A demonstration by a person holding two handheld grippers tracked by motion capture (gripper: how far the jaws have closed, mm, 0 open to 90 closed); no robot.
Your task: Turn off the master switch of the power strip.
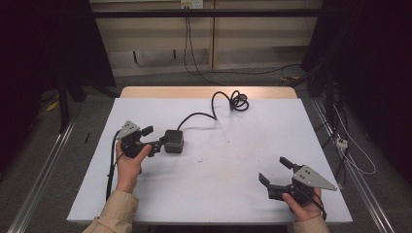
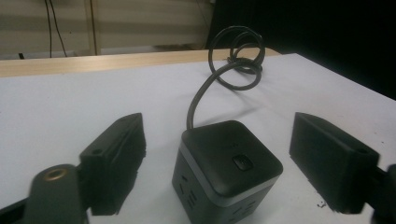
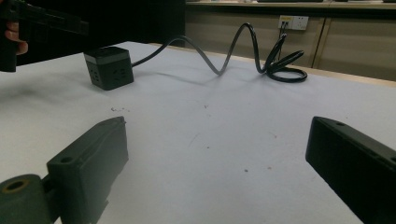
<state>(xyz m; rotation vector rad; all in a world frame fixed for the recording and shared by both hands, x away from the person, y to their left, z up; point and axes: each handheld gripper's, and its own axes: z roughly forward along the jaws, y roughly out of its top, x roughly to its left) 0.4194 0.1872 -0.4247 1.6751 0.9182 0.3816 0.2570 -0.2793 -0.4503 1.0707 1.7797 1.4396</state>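
A dark cube-shaped power socket (image 1: 174, 141) (image 2: 229, 168) (image 3: 108, 67) rests on the white table, left of centre. Its black cable (image 1: 233, 101) (image 2: 236, 60) (image 3: 280, 65) runs back to a loose coil near the far edge. My left gripper (image 1: 155, 137) (image 2: 219, 126) is open, one jaw on each side of the cube, with a gap showing on both sides. My right gripper (image 1: 274, 170) (image 3: 217, 135) is open near the front right of the table, with bare table between its jaws. In the right gripper view, the left gripper (image 3: 42, 21) sits at the top left.
The white sheet (image 1: 218, 189) covers the table, and a strip of wooden top (image 1: 209, 92) shows at the far edge. A few dark specks (image 1: 199, 160) lie mid-table. Loose cables and a plug strip (image 1: 341, 141) lie on the floor at the right.
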